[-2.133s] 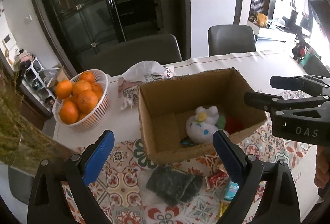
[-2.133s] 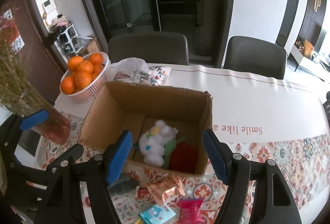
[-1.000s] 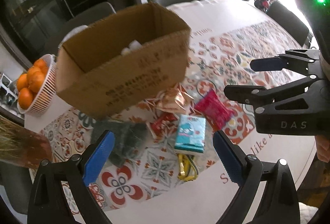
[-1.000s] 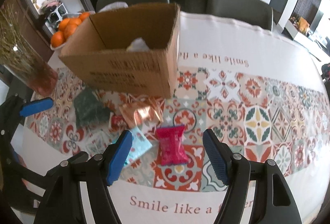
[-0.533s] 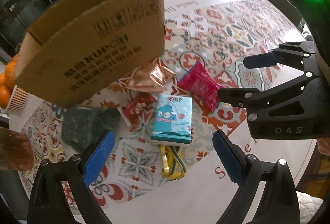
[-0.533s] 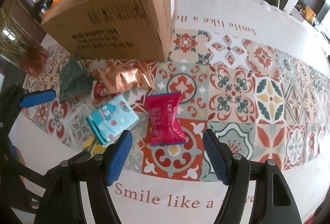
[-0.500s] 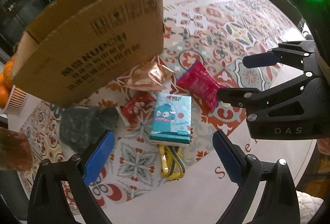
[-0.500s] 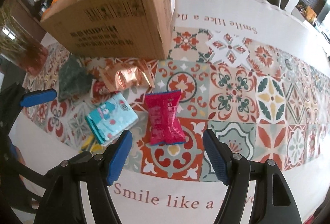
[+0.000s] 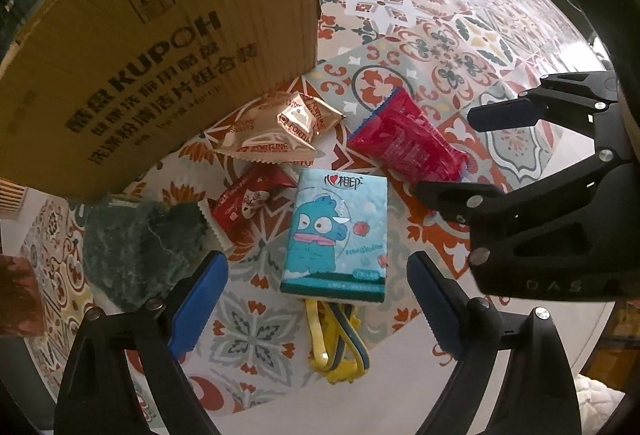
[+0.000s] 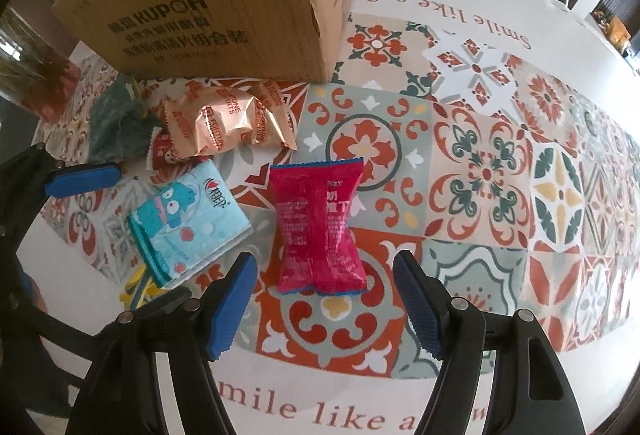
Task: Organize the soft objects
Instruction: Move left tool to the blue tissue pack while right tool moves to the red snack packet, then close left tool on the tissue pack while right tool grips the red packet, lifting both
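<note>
Nearest the cameras, the left gripper (image 9: 316, 299) hangs over the teal tissue pack (image 9: 335, 235), its jaws wide and just closing a little, pads clear of the pack and gripping nothing. The right gripper (image 10: 326, 301) hovers with jaws spread around the near end of the red snack packet (image 10: 318, 229), which lies just right of the tissue pack, not pressed. Yellow straps (image 9: 334, 345) poke from under the pack's near edge. Beyond it lie a small red wrapper (image 9: 248, 201), a dark green cloth (image 9: 136, 247) to its left and a gold biscuit packet (image 9: 276, 133). Farthest stands the cardboard box (image 9: 160, 35) on the patterned tablecloth (image 10: 500, 163).
</note>
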`<move>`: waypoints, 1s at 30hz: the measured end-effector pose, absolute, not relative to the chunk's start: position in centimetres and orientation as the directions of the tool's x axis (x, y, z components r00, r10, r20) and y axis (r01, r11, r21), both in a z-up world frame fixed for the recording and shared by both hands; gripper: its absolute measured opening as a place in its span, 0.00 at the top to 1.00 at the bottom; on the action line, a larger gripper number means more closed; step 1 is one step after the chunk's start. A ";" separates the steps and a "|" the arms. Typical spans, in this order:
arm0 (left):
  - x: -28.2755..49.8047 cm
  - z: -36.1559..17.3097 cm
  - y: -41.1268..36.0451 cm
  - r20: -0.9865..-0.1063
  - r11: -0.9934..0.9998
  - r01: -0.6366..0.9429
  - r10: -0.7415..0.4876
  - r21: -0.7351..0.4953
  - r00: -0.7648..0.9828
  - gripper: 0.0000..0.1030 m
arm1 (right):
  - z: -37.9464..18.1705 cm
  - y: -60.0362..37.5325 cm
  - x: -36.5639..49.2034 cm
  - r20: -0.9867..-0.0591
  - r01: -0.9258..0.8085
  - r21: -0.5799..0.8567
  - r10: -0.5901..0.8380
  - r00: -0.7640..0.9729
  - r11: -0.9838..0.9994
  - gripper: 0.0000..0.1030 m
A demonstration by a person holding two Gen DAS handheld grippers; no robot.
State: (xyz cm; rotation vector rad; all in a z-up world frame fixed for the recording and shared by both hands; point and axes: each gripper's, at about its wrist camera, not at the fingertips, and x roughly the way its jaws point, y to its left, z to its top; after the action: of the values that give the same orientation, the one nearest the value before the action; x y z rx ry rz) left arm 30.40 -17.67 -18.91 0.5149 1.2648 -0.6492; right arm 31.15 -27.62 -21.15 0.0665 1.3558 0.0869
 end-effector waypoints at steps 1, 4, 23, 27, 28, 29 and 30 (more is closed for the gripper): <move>30.5 -19.1 -17.7 -0.973 0.720 0.694 -0.159 0.001 0.166 0.13 | -21.3 -27.5 31.4 -0.973 -0.027 0.096 0.099 0.209 0.995 0.31; 30.8 -19.7 -17.9 -0.975 0.724 0.690 -0.156 -0.004 0.158 0.17 | -21.8 -27.2 31.9 -0.974 -0.030 0.088 0.093 0.205 0.996 0.31; 31.2 -20.7 -17.0 -0.971 0.763 0.639 -0.213 -0.092 0.113 0.47 | -24.0 -26.2 33.1 -0.973 0.005 0.094 0.091 0.210 0.996 0.58; 30.8 -19.9 -16.2 -0.965 0.776 0.621 -0.230 -0.107 0.122 0.47 | -23.6 -27.1 32.2 -0.969 0.026 0.109 0.100 0.225 0.994 0.58; 30.8 -19.7 -15.9 -0.964 0.779 0.617 -0.235 -0.109 0.126 0.47 | -23.4 -27.2 32.0 -0.967 0.031 0.112 0.102 0.232 0.993 0.59; 30.6 -19.4 -15.7 -0.960 0.784 0.610 -0.244 -0.114 0.134 0.47 | -23.2 -27.2 31.8 -0.965 0.035 0.117 0.105 0.240 0.993 0.59; 30.6 -19.1 -15.4 -0.958 0.788 0.605 -0.251 -0.118 0.140 0.48 | -23.0 -27.4 31.6 -0.963 0.038 0.120 0.107 0.247 0.992 0.59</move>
State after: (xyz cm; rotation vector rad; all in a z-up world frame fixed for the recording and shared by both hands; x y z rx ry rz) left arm 30.59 -15.41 -19.08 0.3294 1.2908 -0.6345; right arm 31.65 -27.37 -22.97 0.1273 1.3213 0.0469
